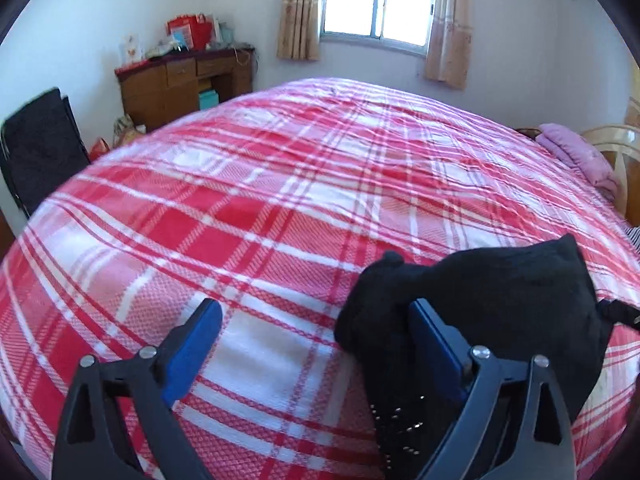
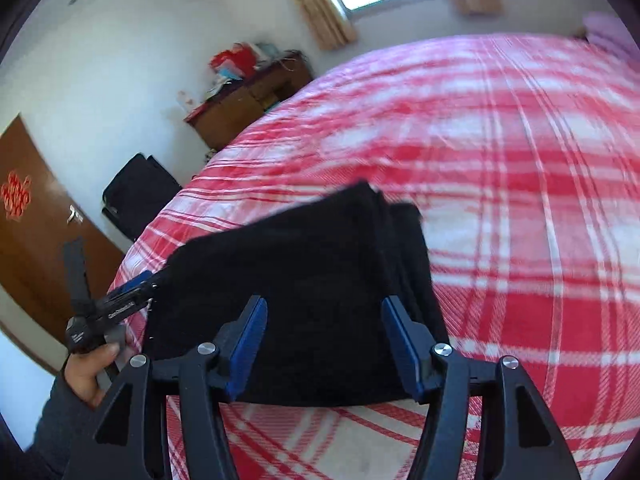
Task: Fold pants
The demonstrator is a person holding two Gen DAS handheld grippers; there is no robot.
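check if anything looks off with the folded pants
The black pants lie folded on the plaid bedspread, but the far layers fan out unevenly and one corner bunches up instead of lying flat.

Left tool [image 1: 316,322] open; black pants [image 1: 480,300] on plaid bedspread [image 1: 240,200].

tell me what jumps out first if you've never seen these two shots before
The red and white plaid bedspread fills nearly the whole frame in both views. On it, near the cameras, lie the black pants, folded into a thick stack, dark against the bright checks. Both tools stand open over them: the left gripper with only its right finger against the cloth, the right gripper straddling the stack's near edge.
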